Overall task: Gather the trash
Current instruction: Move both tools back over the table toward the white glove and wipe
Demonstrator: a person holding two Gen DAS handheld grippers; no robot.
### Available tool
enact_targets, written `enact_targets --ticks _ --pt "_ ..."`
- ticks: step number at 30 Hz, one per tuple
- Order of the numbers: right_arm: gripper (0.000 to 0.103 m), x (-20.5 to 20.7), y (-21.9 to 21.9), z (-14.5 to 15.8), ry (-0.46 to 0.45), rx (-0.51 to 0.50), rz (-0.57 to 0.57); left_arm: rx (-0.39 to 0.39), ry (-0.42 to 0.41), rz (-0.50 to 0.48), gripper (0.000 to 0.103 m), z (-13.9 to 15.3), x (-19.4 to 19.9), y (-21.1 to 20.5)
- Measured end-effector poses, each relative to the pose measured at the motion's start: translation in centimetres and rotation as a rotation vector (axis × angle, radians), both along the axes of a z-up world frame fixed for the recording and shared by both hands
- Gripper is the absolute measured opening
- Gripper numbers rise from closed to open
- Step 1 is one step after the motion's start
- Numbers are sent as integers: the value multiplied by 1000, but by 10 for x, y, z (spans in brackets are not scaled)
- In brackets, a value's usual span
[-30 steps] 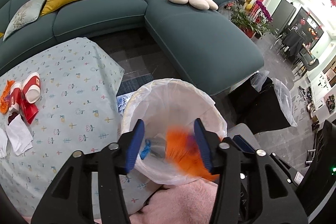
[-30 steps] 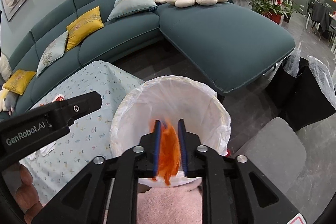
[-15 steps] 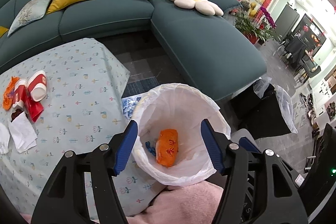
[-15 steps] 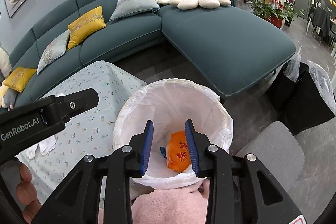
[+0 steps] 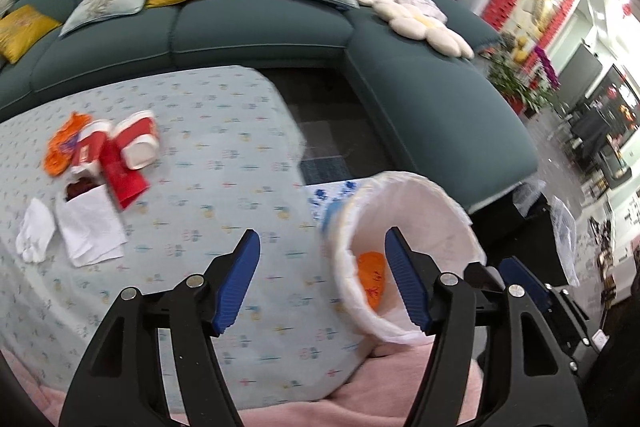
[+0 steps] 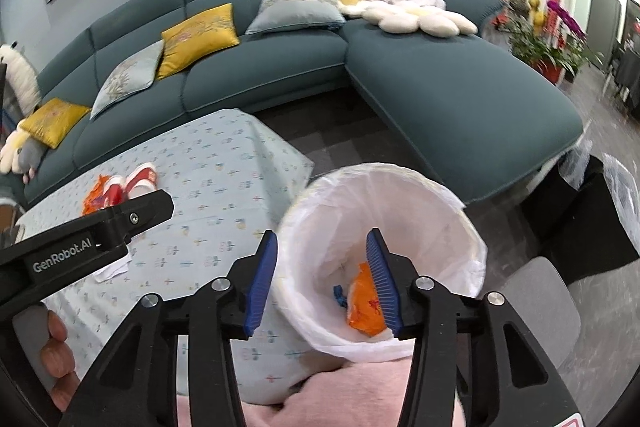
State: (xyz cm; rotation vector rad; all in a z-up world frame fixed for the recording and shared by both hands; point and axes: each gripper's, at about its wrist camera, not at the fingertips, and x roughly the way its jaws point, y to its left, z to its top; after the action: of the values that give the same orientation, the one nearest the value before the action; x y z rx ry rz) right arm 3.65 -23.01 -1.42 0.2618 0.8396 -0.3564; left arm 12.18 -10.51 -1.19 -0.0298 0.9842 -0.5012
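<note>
Claws both gape empty; left claw has swung from bin toward surface; right claw spread wider over orange wrapper.

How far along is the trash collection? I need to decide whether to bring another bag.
One orange wrapper already lies in the lined bin, beside a small blue scrap. Nothing is in hand: the left gripper and right gripper both have open, empty jaws. Left on the table: red paper cups, an orange wrapper, a red packet and white tissues.
</note>
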Motion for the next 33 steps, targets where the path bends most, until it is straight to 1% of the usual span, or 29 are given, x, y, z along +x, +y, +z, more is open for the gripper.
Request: enact_targets --ticks 10,16,17,19,23,26,28,31,33 --pt "49 34 70 2 30 -36 128 15 6 128 62 -9 20 79" --pt "49 51 109 -3 52 -41 195 14 21 194 62 -16 28 121" --pt "49 54 116 -5 56 -39 206 15 25 204 63 -17 30 128" --pt "50 61 131 -8 64 -37 229 19 31 231 69 -21 34 143" --pt "58 76 161 -14 77 -34 273 33 46 303 70 -31 44 185" --pt "59 86 183 -21 89 -30 308 45 67 356 71 -41 52 217" --pt "59 95 201 -27 100 -21 334 62 76 389 74 -47 56 237" --pt "60 109 222 -39 115 -1 363 109 92 437 77 -61 65 271" --pt "62 118 234 -47 125 14 377 121 110 459 78 -70 71 291"
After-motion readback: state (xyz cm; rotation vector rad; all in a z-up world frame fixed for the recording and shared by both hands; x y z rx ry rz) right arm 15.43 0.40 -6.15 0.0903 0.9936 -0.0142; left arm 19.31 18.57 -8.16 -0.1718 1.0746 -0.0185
